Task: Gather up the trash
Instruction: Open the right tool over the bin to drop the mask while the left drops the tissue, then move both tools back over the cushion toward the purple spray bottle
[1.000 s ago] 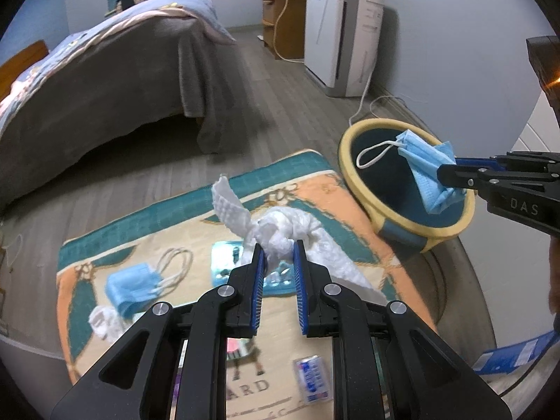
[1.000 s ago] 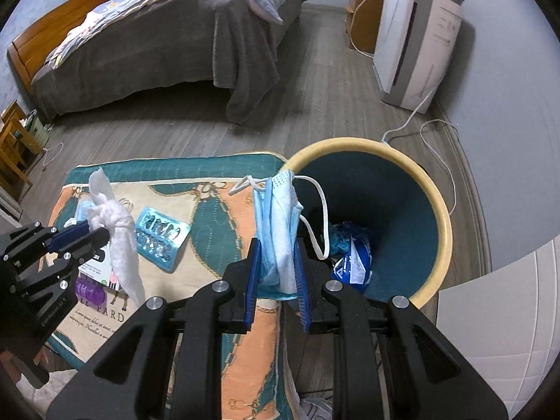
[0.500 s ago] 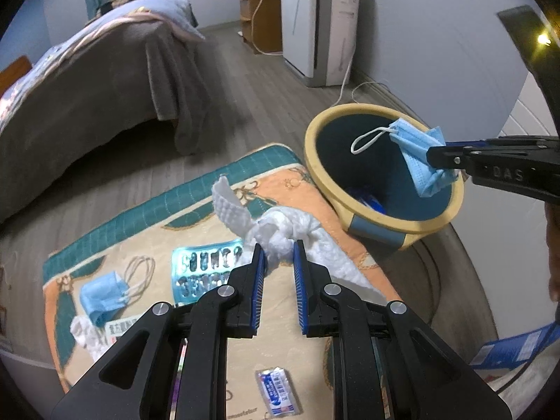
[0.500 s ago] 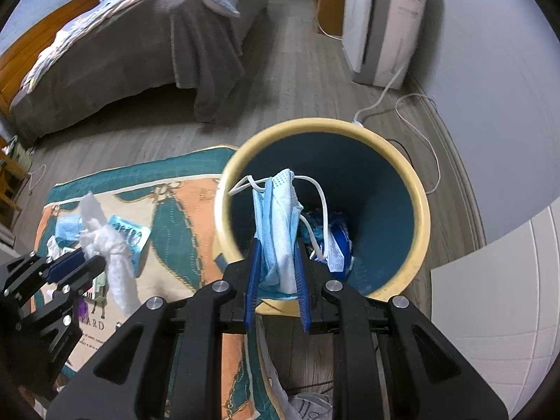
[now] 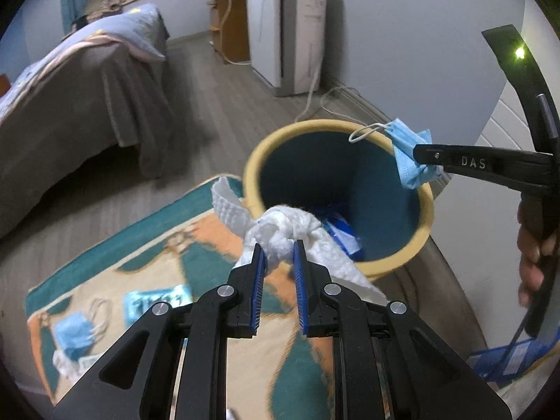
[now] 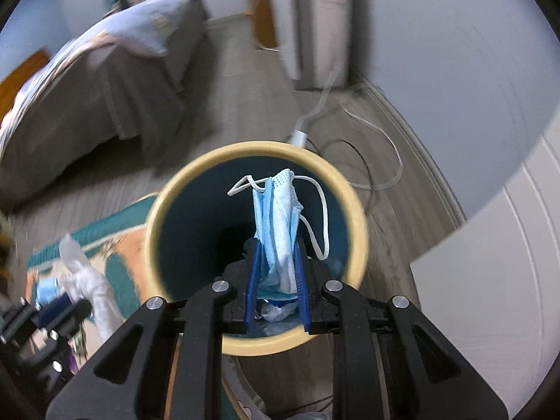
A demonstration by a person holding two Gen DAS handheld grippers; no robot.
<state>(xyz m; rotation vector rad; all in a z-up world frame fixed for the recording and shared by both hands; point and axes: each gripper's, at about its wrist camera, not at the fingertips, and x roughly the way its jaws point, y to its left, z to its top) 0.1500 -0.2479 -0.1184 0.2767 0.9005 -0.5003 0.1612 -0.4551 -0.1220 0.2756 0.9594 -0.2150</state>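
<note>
A round bin (image 5: 425,224) with a yellow rim and dark teal inside stands on the floor by the rug; it also fills the middle of the right wrist view (image 6: 357,245). My left gripper (image 5: 279,248) is shut on a crumpled white tissue (image 5: 283,225), held at the bin's near rim. My right gripper (image 6: 276,245) is shut on a blue face mask (image 6: 278,217), hanging over the bin's mouth. From the left wrist the same mask (image 5: 407,154) shows over the far rim. Blue and white wrappers (image 5: 341,234) lie in the bin's bottom.
A patterned rug (image 5: 168,273) holds another blue mask (image 5: 73,332) and a blister pack (image 5: 157,302). A bed (image 5: 70,105) stands at the left, a white appliance (image 5: 287,31) by the wall, its cable (image 6: 378,161) trailing on the floor behind the bin.
Both grippers have travelled toward the bin, each still holding its load. The mask now hangs over the bin's mouth, and the tissue has reached the near rim.
</note>
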